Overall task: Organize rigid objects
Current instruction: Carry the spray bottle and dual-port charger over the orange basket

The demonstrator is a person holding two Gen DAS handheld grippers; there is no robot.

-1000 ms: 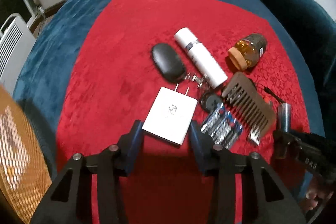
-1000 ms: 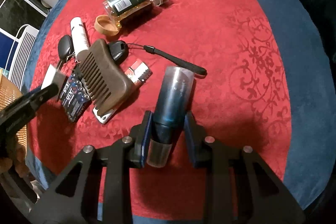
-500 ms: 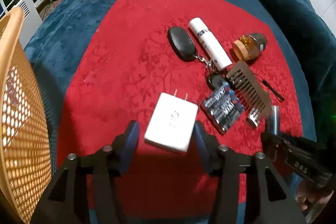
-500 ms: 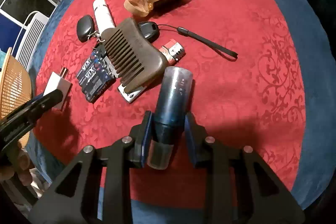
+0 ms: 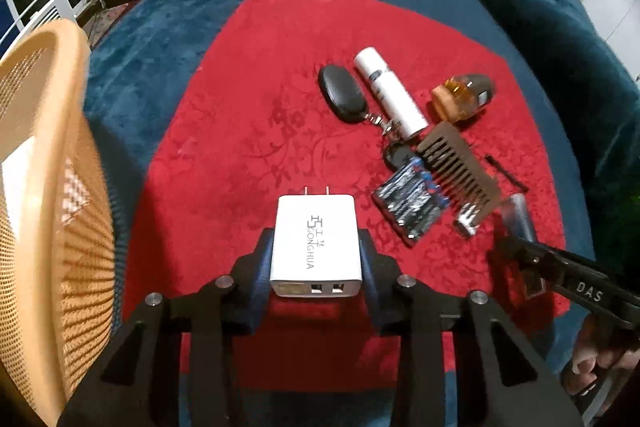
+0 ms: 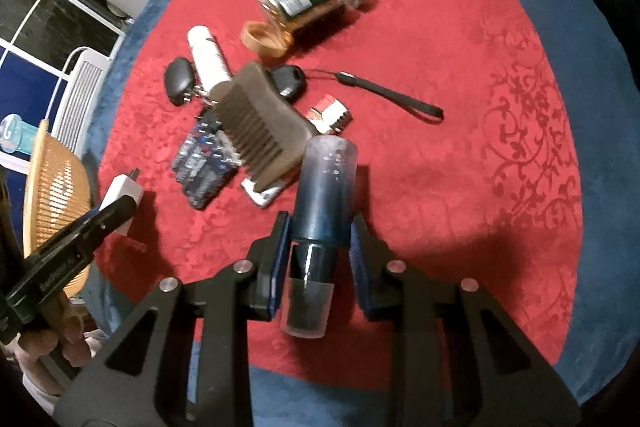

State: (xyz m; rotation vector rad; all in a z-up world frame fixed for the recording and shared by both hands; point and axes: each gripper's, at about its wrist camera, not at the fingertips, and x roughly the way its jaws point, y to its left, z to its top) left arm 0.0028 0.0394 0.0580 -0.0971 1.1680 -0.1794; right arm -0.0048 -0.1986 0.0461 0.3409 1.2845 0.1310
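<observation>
While both grippers carry loads, the basket (image 5: 44,187) at the near left is the likely drop. Left gripper (image 5: 316,259) clamped on the charger (image 5: 316,239), raised off the red cloth (image 5: 240,107), prongs pointing far. Right gripper (image 6: 320,247) clamped on the blue tube (image 6: 324,195). Swing the charger level over the rim, clear of it, and part the jaws low. Comb (image 5: 456,167) and batteries (image 5: 408,203) remain at right.
</observation>
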